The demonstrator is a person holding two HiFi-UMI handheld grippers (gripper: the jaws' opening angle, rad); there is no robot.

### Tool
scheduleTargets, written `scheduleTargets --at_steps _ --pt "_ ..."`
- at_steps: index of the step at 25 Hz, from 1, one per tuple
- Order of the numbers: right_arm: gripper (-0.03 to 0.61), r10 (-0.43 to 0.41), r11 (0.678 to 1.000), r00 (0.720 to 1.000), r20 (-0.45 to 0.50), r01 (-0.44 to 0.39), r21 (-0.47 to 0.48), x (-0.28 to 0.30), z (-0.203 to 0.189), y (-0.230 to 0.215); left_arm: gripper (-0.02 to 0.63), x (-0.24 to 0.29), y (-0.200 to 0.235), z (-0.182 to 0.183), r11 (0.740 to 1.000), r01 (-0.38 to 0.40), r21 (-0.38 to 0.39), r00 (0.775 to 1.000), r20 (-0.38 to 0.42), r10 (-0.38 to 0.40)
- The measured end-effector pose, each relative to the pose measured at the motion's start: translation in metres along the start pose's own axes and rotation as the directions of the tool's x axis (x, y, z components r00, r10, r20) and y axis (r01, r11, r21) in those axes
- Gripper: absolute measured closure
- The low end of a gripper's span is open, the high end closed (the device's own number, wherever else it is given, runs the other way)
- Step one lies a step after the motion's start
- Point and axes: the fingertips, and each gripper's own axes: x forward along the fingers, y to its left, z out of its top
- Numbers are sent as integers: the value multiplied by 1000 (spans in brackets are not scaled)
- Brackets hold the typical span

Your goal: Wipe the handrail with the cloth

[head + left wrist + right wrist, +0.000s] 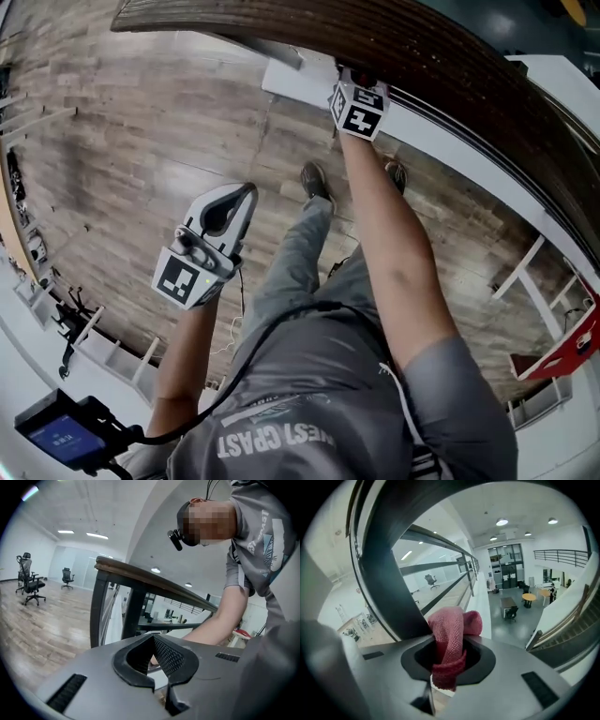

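A dark brown wooden handrail (441, 66) curves across the top of the head view. My right gripper (361, 82) is raised against its near side, jaws tucked under the rail, marker cube showing. In the right gripper view the jaws (450, 660) are shut on a bunched red cloth (452, 625), which presses up beside the dark rail (389, 550). My left gripper (247, 192) hangs lower, away from the rail, over the floor. Its jaws (157, 660) stand together with nothing between them. From there the handrail (154, 581) runs overhead.
A wood-plank floor (141, 141) lies below, with the person's shoes (316, 180) near the white railing base (469, 159). A red object (572, 352) sits at far right. A device with a blue screen (61, 436) is at bottom left. Office chairs (29, 581) stand far off.
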Motion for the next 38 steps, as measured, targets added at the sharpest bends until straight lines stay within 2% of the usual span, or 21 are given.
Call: scheduleTargets --at_steps 2,4,8,10,12,14,16,18,19,20,21,22,23,24,25,26,27,30,32,35,38 --pt "520 17 999 1000 -10 -18 -48 7 -5 5 614 -1 23 0 1000 19 -2 1000 -3 -19" --pt "520 -17 998 1000 3 17 -61 -13 -8 -26 614 2 20 2 999 39 9 999 -11 -39" --pt "520 -151 983 988 42 154 -100 -90 -10 -153 614 18 -10 20 997 71 19 997 24 -71" --pt "520 -242 963 969 41 245 -111 -129 -12 -232 614 27 -14 21 997 73 21 997 11 -73" --pt "520 -352 931 935 30 354 -85 -169 -16 -313 614 36 -16 22 997 77 20 997 9 -77" --pt "520 -465 884 885 9 465 -54 -210 -23 -389 614 45 -20 18 997 77 18 997 -1 -77" --pt "518 -583 812 811 -44 583 -8 -250 -33 -450 614 57 -27 21 996 88 15 996 15 -89" --pt "520 -667 732 732 -136 679 65 -292 -47 -485 614 70 -38 27 995 96 18 995 22 -96" --pt "518 -659 731 733 -172 677 83 -308 -54 -482 614 76 -45 33 995 100 19 995 27 -101" --pt "518 -609 776 772 -182 627 61 -318 -55 -461 614 83 -50 42 994 107 18 994 35 -107" --pt "518 -521 849 836 -173 529 -4 -321 -46 -417 614 89 -53 52 994 113 15 993 44 -113" --pt "520 -398 917 905 -150 387 -97 -319 -26 -354 614 95 -55 62 993 118 13 992 52 -118" --pt "520 -246 955 962 -115 221 -198 -313 4 -279 614 100 -55 72 993 122 12 990 64 -122" --pt "518 -87 951 994 -71 62 -302 -305 37 -202 614 103 -55 81 992 124 12 989 75 -124" --pt "520 53 913 998 -31 -61 -402 -295 70 -133 614 104 -54 88 992 124 14 988 85 -125" --pt "520 150 866 989 -17 -139 -480 -281 96 -79 614 104 -54 94 992 124 17 988 93 -125" --pt "520 198 839 980 -30 -185 -511 -262 112 -41 614 102 -53 96 992 124 19 987 99 -125" --pt "518 242 851 970 -34 -229 -473 -181 129 22 614 95 -50 92 993 118 27 988 100 -120" --pt "518 201 867 979 -35 -195 -458 -139 122 20 614 90 -49 86 993 113 34 989 94 -116" --pt "518 70 905 997 -31 -77 -418 -142 113 -41 614 85 -49 83 991 122 50 988 88 -126" --pt "518 -108 906 994 26 109 -409 -199 115 -135 614 77 -55 88 988 140 64 985 92 -146"
